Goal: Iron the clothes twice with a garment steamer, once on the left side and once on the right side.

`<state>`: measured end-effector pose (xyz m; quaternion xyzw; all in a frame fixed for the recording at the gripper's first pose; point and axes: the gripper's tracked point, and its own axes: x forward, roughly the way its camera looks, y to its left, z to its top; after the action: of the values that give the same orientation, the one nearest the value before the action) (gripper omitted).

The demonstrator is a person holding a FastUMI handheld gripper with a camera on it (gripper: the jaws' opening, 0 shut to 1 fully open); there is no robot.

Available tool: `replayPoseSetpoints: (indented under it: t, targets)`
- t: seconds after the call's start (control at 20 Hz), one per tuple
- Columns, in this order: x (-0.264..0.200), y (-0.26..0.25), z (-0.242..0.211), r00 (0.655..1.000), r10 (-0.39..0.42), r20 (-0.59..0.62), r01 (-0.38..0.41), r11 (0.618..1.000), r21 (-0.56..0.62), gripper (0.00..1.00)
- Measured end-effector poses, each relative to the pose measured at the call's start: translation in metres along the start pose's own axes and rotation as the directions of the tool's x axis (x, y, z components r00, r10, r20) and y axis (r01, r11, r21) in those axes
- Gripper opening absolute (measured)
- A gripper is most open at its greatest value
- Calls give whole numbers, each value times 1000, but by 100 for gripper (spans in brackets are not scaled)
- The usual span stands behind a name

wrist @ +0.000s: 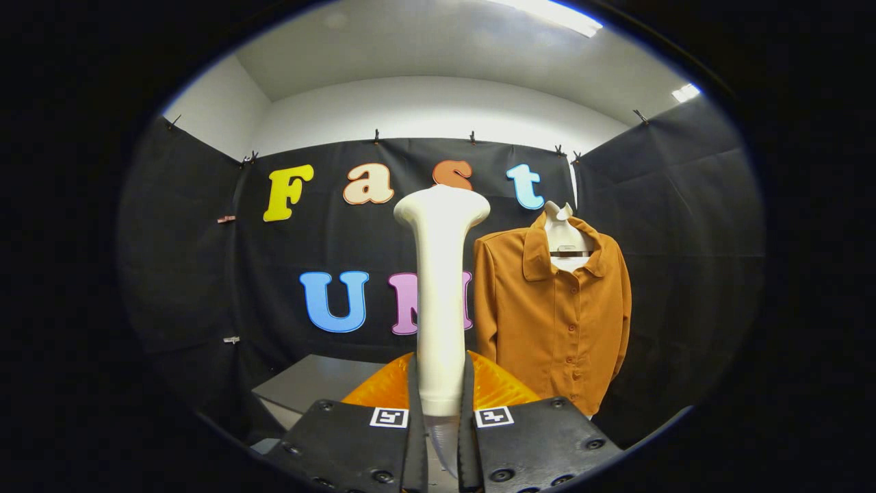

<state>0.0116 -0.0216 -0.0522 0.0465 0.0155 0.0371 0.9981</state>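
To the left of the garment steamer [441,294], low down and behind it, a grey desk [311,383] stands against the black cloth wall; its top shows a bare flat surface. No containers can be made out on it from here.

The garment steamer stands upright in the middle, held by the tool [441,418]. Its pale handle rises straight up from between the two fingers and widens into a flared head at the top. Both fingers press against the lower handle, one on each side, so the tool is clamped on the steamer. Below the handle, between the fingers, a clear pointed part of the steamer hangs down. Just behind the handle's base, a ribbed orange piece [493,387] spreads out to either side; what it belongs to I cannot tell.

To the right of the steamer, and beyond it, an orange-brown shirt [554,315] hangs on a white hanger form [562,236] in front of the cloth wall. The shirt faces forward, buttoned down the front, collar open, sleeves hanging at its sides. The steamer head is apart from it.
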Motion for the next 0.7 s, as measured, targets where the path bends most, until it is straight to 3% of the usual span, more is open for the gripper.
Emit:
replayPoseSetpoints:
  t: [0.7]
  targets:
    - [-4,9,2,1000,1,9,-1,1000,-22,20]
